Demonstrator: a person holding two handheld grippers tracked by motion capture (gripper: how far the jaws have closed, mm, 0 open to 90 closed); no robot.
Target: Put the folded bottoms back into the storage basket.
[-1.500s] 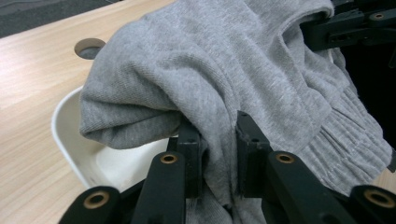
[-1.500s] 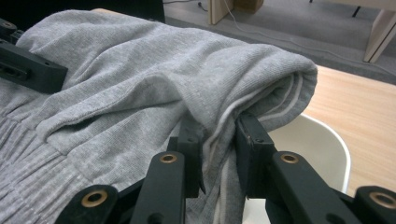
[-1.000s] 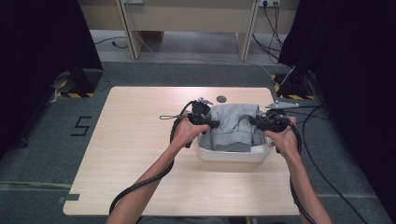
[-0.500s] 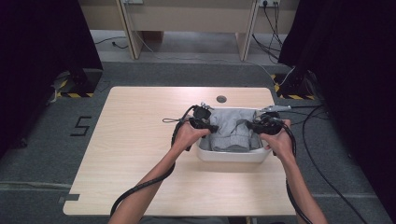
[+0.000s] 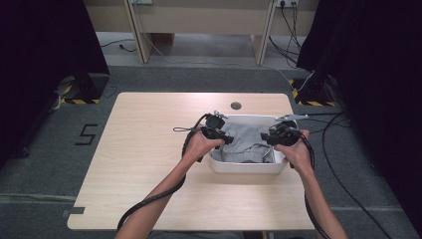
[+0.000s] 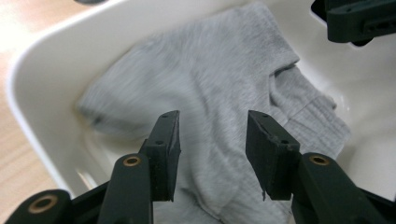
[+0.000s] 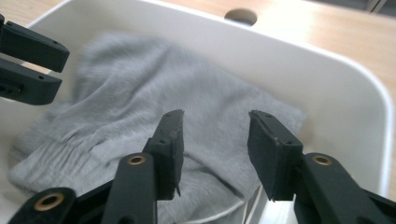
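Grey knit garment (image 6: 219, 88) lies crumpled inside the white tub (image 5: 239, 167).

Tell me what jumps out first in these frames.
A crumpled grey garment lying inside a white tub on the right half of the wooden table. A person's two hands hold the left claw and right claw over it from either end, both with jaws apart and nothing between them.
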